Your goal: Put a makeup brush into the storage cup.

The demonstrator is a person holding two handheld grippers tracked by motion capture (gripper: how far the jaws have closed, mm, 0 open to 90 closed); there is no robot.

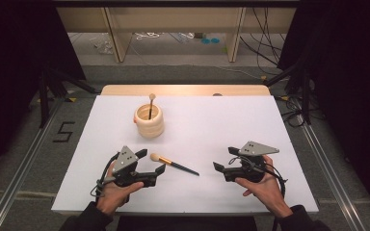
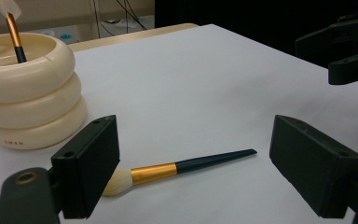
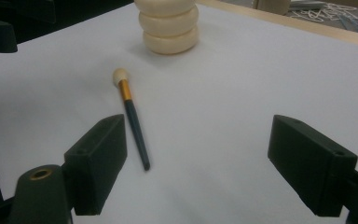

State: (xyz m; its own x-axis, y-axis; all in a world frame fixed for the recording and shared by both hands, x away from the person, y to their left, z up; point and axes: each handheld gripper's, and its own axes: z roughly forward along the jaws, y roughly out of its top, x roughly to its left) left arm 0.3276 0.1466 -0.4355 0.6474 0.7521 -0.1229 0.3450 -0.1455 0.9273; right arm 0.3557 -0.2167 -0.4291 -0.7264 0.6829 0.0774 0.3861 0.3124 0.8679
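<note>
High view: makeup brush (image 1: pixel 173 164) lying flat on the white worktop (image 1: pixel 231 125), toward the near edge and a little left of centre, between the left claw (image 1: pixel 160 169) and the right claw (image 1: pixel 218 167). Long axis running roughly along the near edge, slightly slanted: pale bristle head toward the left side, dark tapered handle tip toward the right and a little nearer the near edge. Ringed cream holder (image 1: pixel 149 120) farther back, toward the far edge, with a second brush (image 1: pixel 151 106) standing upright in it.

Left gripper view: left claw spread wide and empty, jaws to either side of the brush (image 2: pixel 182 169), bristle end just beside the left-hand jaw, not gripped.

Right gripper view: right claw likewise spread wide and empty, handle tip (image 3: pixel 145 165) just beside one jaw.

Handling, as judged: light and thin; handle stiff, smooth and probably slippery; bristles soft and easily crushed. Best hold across the gold collar (image 2: pixel 154 173) or the thicker part of the dark handle next to it, never on the bristles; low profile against the worktop calling for jaws brought right down to the surface.
</note>
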